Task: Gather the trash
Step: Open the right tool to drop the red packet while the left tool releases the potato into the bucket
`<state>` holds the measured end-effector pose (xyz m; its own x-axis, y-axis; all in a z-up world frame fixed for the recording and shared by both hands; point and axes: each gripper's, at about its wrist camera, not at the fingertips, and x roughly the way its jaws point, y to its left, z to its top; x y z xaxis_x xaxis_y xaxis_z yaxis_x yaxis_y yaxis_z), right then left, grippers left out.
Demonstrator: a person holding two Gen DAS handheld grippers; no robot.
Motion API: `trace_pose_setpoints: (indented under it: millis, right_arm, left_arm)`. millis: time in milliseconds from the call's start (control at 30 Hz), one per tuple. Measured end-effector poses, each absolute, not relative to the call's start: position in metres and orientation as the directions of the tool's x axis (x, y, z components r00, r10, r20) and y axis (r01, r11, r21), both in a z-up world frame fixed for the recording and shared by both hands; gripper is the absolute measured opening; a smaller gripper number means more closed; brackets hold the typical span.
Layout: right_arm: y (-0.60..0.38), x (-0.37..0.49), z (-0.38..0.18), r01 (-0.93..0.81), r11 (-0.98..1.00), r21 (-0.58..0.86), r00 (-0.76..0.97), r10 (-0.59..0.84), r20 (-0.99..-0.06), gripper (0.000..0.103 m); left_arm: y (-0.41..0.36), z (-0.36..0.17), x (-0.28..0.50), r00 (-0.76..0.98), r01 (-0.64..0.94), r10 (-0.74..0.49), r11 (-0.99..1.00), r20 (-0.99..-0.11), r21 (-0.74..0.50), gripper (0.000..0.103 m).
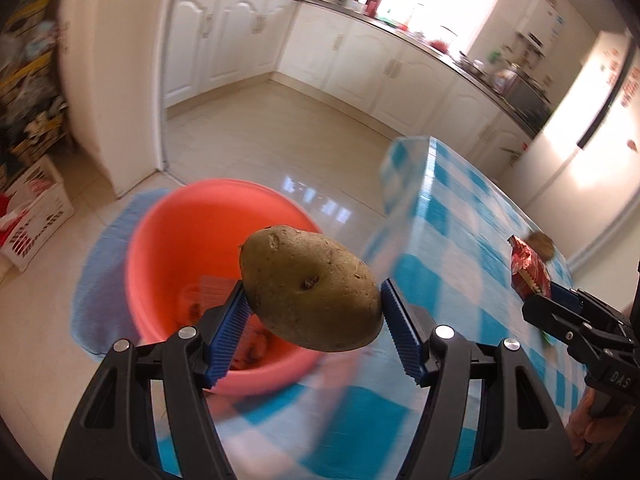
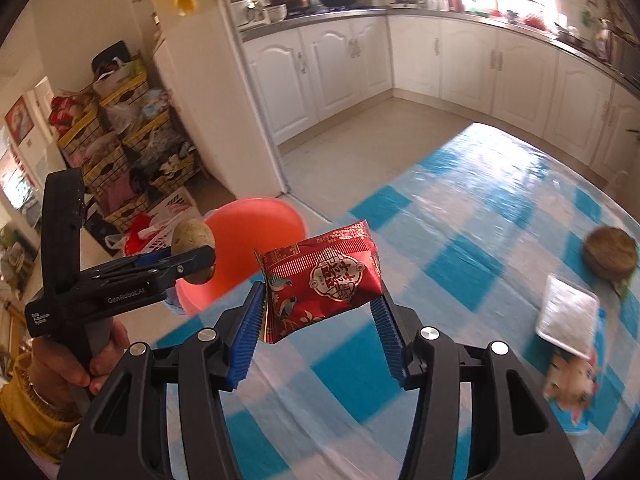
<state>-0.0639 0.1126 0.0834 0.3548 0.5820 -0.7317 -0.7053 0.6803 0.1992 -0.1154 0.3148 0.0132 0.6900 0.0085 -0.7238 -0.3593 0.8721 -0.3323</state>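
Note:
My left gripper is shut on a brown potato, held in the air over the near rim of a pink basin that stands on the floor beside the table. Some scraps lie in the basin's bottom. My right gripper is shut on a red snack packet above the blue-and-white checked tablecloth. In the right wrist view the left gripper with the potato hangs to the left, in front of the basin. The left wrist view shows the packet at the right edge.
On the table lie a round brown object, a flat silvery packet and a printed blue wrapper. A blue mat lies under the basin. Crates and bags stack along the left wall. White kitchen cabinets line the far side.

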Motion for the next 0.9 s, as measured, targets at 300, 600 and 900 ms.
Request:
trace_pose_setpoints:
  millis: [300, 600, 900]
  right_arm:
    - [0.203, -0.059, 0.066, -0.795, 0.578, 0.185, 0.245, 0.584, -0.774, 0.054]
    - [0.26, -0.055, 0.042, -0.837, 0.526, 0.151, 0.18, 0.526, -0.831, 0.055]
    - [0.267, -0.045, 0.042, -0.813, 0.567, 0.134, 0.214, 0.504, -0.837, 0.074]
  left_arm:
    - [0.371, -0.01, -0.118, 0.666, -0.45, 0.052, 0.824, -0.744, -0.345, 0.067]
    - [0.392, -0.038, -0.109, 0.643, -0.467, 0.029, 0.806, -0.765, -0.363, 0.067]
    - [0.401, -0.056, -0.1, 0.636, -0.467, 0.014, 0.803, -0.772, -0.371, 0.068]
